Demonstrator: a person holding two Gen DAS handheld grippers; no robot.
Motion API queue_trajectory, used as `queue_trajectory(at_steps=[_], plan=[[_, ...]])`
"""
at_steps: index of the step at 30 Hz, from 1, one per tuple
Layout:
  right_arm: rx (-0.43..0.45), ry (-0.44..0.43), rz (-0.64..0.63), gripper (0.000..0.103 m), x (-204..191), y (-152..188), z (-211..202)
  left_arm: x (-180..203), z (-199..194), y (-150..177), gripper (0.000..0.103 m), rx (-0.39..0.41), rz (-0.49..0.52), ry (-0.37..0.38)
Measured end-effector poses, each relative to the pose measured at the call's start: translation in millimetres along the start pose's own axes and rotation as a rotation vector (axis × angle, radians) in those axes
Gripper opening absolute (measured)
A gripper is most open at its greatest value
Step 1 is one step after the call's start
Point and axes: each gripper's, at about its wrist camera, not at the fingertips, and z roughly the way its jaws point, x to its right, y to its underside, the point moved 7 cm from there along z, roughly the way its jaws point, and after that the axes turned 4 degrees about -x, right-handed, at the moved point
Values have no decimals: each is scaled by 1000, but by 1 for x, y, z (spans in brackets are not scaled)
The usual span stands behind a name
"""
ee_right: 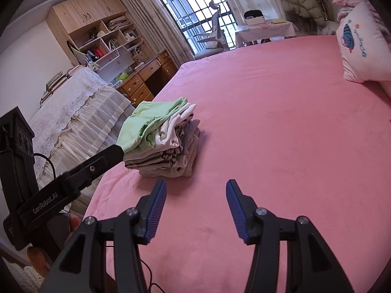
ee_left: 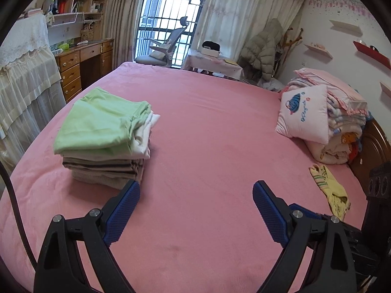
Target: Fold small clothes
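A stack of folded clothes (ee_left: 105,136) with a light green piece on top lies on the pink bed (ee_left: 207,127), left of centre. My left gripper (ee_left: 195,190) is open wide over bare sheet, its left fingertip close to the stack's near corner. A small yellow striped garment (ee_left: 328,190) lies unfolded near the bed's right edge. In the right wrist view the same stack (ee_right: 161,141) sits ahead and left of my right gripper (ee_right: 195,188), which is open with nothing between its fingers. The left gripper's black body (ee_right: 73,178) crosses the left side there, in front of the stack's corner.
A pink pillow (ee_left: 305,112) leans on folded blankets (ee_left: 342,127) at the right, by the dark headboard (ee_left: 376,151). A lace-covered piece of furniture (ee_right: 80,112) stands left of the bed, with a wooden desk (ee_left: 83,63) and a chair (ee_left: 163,46) beyond.
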Motion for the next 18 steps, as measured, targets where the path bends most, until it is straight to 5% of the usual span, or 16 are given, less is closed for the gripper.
queue_trajectory(at_steps=[6,10,18], plan=[[39,46,-20,53,-10,45,-44,27,-53,52,102,39,48,-36],[13,78,-9,53,-10,68,-69,42,-77,85,102,-26,60,-66],[22,231,-13,54,14,116,-117,67,-118,139,102,-6,110,-167]])
